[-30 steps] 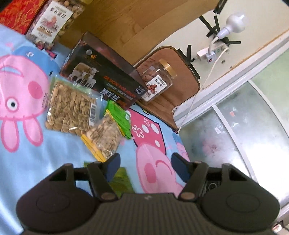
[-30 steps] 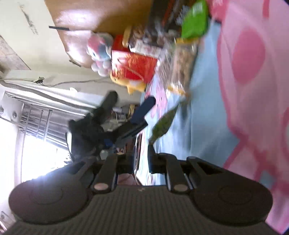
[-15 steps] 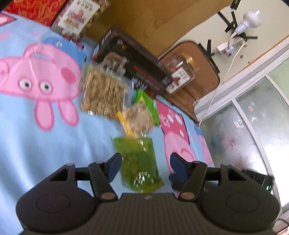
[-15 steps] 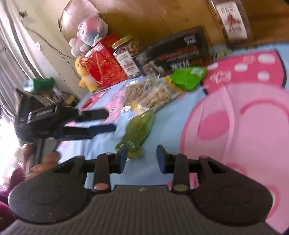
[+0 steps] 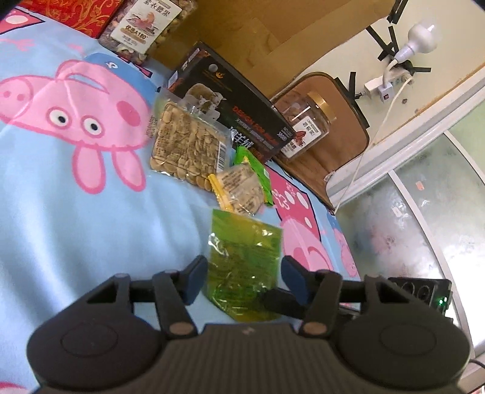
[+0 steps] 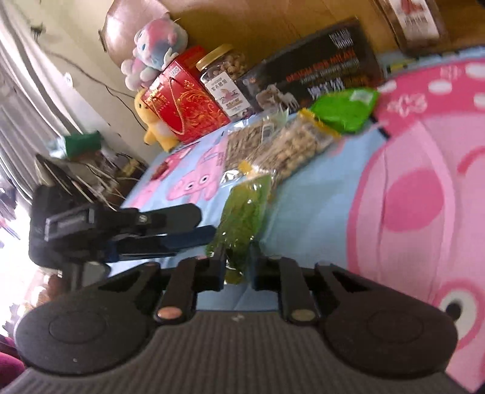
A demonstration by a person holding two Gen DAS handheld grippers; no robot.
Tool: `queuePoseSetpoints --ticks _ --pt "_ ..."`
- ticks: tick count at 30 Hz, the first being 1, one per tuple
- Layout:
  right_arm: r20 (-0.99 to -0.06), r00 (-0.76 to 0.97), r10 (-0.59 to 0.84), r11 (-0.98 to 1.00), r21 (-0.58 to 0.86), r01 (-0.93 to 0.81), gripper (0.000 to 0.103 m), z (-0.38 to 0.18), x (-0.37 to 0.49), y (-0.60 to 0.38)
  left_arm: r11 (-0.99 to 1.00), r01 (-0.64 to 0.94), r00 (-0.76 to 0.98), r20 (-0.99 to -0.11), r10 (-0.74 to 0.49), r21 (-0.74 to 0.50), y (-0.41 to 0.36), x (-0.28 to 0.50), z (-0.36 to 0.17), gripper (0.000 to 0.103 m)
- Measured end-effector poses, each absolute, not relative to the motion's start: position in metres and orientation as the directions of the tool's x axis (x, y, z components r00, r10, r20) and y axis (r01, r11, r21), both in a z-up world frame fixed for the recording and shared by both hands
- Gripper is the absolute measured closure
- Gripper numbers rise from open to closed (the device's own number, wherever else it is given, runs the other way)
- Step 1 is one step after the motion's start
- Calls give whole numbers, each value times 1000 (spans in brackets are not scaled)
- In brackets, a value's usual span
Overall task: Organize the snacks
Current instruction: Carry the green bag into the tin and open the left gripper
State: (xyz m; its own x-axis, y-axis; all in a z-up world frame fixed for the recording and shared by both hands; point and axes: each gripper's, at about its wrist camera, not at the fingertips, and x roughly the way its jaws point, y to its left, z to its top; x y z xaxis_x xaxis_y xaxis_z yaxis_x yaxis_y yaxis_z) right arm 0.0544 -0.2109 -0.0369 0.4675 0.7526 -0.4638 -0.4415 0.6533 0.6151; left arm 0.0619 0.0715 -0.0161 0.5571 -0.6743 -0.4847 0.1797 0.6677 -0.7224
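Bed sheet: fills the left and middle of the frame, snacks now steady in view.
Green bag: lower middle, now between the left gripper, jaws wide apart.
Right gripper: half open around the bag's end, not yet clenched.
Meaning: pickup seems close.

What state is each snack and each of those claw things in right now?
Green bag: sealed, lying flat between both grippers.
Yellow-edged bag: sealed, flat, overlapping the bright green packet.
Clear nut bag: sealed, flat.
Near jar: upright; lid out of view here.
Far jar: lid on.
Left gripper: open.
Right gripper: open, straddling the green bag's end.
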Motion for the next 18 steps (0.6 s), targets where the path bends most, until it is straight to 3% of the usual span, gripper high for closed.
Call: queuePoseSetpoints --ticks 8,18 --pt "-410 483 774 625 618 -478 89 -13 47 -201 627 203 607 -406 -683 -752 84 62 5 52" --pt "-390 524 757 644 586 -492 89 16 80 -200 671 313 656 -357 -665 -673 74 108 57 52"
